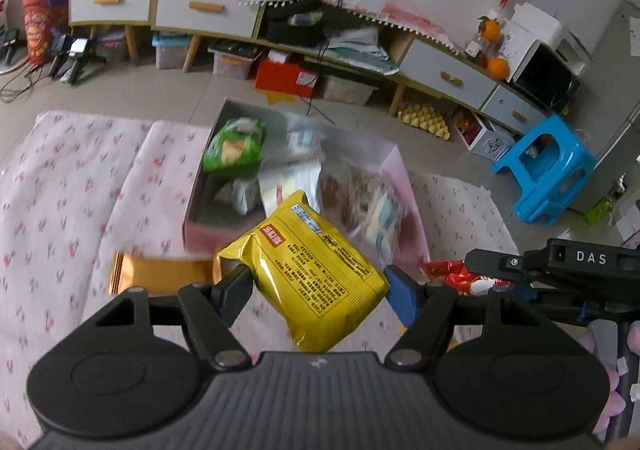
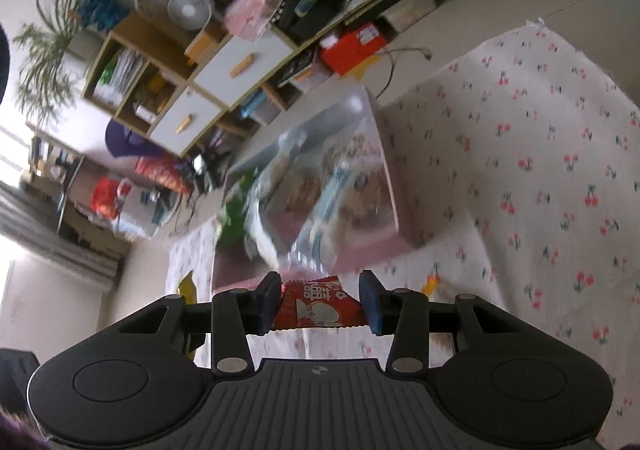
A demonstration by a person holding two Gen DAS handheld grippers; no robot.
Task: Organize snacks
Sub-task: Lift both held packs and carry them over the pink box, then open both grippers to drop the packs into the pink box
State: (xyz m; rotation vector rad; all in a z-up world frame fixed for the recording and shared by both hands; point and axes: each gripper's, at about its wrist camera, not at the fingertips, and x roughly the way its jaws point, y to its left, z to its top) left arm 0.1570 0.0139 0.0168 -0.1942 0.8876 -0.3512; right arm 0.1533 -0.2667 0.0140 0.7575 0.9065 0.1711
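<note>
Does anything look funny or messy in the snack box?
Yes. The pink rectangular box is stuffed: a green crinkly snack bag leans tilted against its wall, and clear plastic packets pile above the rim.

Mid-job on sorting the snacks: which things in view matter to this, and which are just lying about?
Job:
- yellow snack packet, in left tool
- red snack packet, in right tool
- pink box with green bag

Lying about:
- blue stool
- red carton
- oranges

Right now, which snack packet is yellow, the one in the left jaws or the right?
The left gripper holds the yellow packet; the right gripper holds a smaller red packet.
</note>
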